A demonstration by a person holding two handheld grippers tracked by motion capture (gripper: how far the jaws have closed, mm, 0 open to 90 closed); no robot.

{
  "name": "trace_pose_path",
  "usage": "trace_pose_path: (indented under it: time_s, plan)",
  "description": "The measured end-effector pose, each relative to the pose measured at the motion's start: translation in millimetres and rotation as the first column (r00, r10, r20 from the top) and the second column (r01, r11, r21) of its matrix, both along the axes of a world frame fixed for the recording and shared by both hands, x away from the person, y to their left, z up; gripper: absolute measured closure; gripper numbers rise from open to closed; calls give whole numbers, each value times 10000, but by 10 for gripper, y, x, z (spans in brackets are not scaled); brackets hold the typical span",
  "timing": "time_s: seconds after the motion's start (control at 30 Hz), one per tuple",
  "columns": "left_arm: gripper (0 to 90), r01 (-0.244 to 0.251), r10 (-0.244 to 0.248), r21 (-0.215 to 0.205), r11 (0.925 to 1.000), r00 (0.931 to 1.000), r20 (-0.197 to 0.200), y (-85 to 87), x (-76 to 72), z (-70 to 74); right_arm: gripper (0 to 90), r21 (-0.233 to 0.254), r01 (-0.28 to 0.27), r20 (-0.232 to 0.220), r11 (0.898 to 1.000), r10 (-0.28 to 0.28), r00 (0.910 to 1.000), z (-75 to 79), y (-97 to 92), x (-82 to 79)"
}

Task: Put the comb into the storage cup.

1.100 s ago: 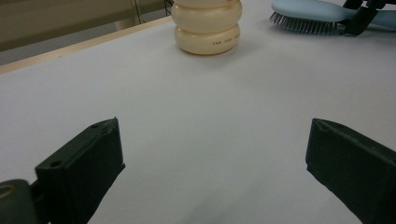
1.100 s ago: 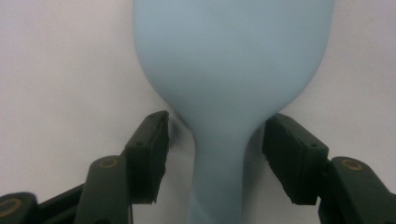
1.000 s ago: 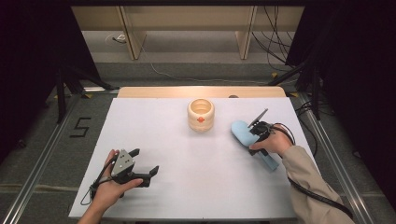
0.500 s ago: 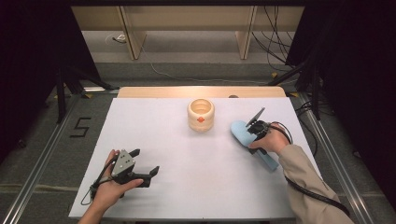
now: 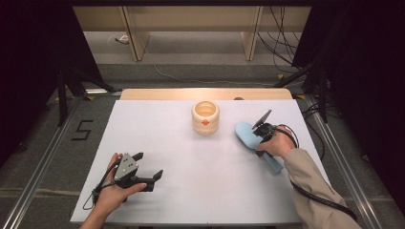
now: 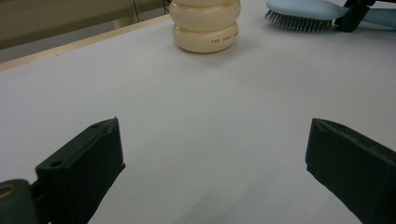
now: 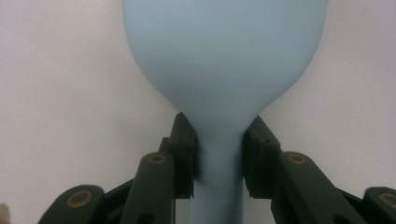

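A pale blue hairbrush [image 5: 245, 133] lies bristles down at the right of the white table [image 5: 191, 191]. My right gripper [image 5: 261, 136] points down over its neck. In the right gripper view the jaws have just been closing, and both pads press on the narrow neck of the hairbrush [image 7: 224, 51] just below the head; the right gripper [image 7: 218, 154] is shut on it. My left gripper [image 5: 149, 165] rests near the front left, held by a hand. It stands wide open, with bare table between the jaws of the left gripper [image 6: 215, 163].
A cream ribbed cup [image 5: 205, 117] with a small orange mark stands at the table's middle back; from the left gripper it is the cup [image 6: 205, 28] ahead, with the hairbrush [image 6: 299, 11] to its right. A wooden strip [image 5: 205, 93] edges the far side.
The right gripper looks slightly narrower over the brush's neck. Both hands, the brush and the cup stay where they were.
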State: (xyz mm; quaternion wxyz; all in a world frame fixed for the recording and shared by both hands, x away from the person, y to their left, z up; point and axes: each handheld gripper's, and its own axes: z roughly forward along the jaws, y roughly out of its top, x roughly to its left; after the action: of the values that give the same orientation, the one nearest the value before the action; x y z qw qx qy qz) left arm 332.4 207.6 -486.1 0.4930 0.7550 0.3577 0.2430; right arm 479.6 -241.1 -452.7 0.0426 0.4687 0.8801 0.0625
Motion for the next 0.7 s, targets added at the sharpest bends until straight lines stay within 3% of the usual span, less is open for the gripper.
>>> trace_pose_path:
  time_s: [0.23,0.7]
  plan:
    - [38,-13,13,-6,10000,10000,-4,0,1,-1,699,248,412,-9,9988,-412,9992,8,-15,-23]
    - [42,-25,25,-13,10000,10000,-5,3,3,-5,700,885,614,285,9942,-641,9975,7,-99,-67]
